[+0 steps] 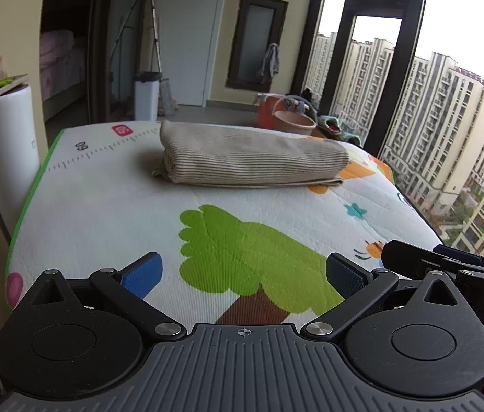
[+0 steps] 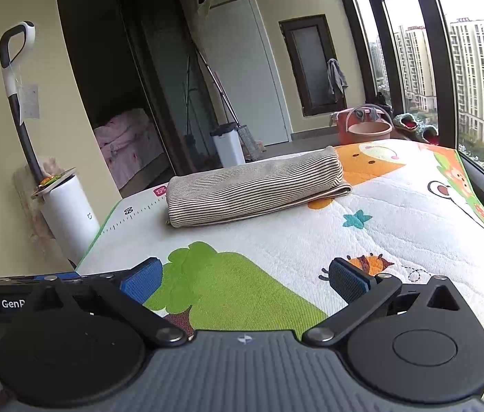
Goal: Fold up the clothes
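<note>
Left gripper [image 1: 243, 274]: blue-padded fingers [image 1: 142, 274] wide apart, holding nothing, above play mat [image 1: 104, 206]. Right gripper [image 2: 244, 276]: likewise spread, empty. Folded striped garment [image 1: 252, 156] lies on mat's far half, well apart from both. Mat ruler print reads "60" [image 1: 81, 145]; gripper body "GenR…" [image 2: 12, 304], partly cut off.

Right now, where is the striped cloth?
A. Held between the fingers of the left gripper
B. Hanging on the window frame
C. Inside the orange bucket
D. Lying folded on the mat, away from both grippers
D: the striped cloth lies folded on the printed mat, while the left gripper and the right gripper are open and hold nothing.
</note>
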A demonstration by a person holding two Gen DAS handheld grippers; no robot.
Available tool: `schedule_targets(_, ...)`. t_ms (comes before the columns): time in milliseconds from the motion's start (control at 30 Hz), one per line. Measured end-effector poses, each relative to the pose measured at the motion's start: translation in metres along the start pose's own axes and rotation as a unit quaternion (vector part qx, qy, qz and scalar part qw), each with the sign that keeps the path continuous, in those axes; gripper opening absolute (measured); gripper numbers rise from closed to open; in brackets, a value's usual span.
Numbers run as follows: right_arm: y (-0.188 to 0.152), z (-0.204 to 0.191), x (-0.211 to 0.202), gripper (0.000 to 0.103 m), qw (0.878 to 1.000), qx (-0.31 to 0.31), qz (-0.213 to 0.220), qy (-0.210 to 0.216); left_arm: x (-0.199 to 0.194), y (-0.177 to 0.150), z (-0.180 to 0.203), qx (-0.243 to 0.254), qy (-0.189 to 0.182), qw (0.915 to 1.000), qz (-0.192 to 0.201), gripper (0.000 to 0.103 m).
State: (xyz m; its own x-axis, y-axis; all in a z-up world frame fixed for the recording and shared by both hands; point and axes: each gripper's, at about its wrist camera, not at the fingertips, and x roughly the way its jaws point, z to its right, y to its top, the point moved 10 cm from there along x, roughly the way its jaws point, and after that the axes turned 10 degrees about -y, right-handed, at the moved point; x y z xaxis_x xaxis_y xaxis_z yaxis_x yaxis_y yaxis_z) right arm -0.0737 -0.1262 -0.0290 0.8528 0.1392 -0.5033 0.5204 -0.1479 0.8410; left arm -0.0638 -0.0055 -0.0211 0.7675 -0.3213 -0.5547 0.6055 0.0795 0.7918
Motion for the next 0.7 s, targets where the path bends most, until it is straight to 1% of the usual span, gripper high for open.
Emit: schedule_targets(700,-0.0018,-0.0018,0.0031,0.103,1.0,0.001,-0.006,0.001,0.0005,0.0003,0.001,0.004,0.002,1.0,-0.001,0.103)
